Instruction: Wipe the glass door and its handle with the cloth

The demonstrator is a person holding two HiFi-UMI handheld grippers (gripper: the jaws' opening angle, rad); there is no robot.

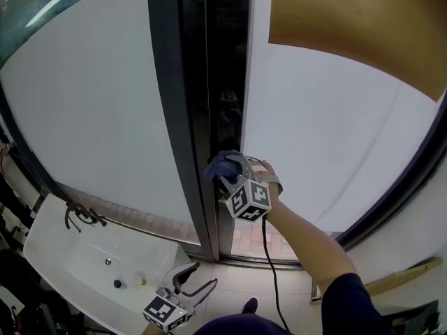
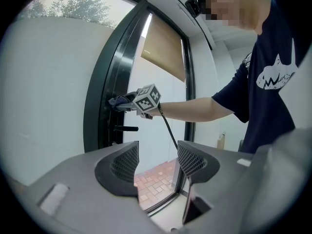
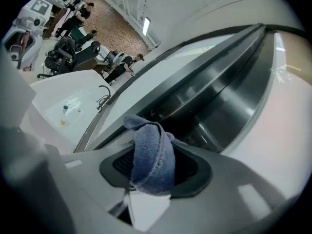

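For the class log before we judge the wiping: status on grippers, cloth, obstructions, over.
Right gripper shut on blue cloth at dark door frame. Left gripper open, empty, low. Handle below cloth, nothing blocking.

- Head view: from above, facing steeply down the door frame point(image 1: 183, 117). The right gripper point(image 1: 222, 173) is at mid-distance and the left gripper point(image 1: 198, 276) is near.
- Left gripper view: low and well back, facing the same frame and the right gripper.
- Right gripper view: close to the frame, with the cloth point(image 3: 151, 155) in the foreground. The sink point(image 3: 51, 101) at far left also shows in the head view.
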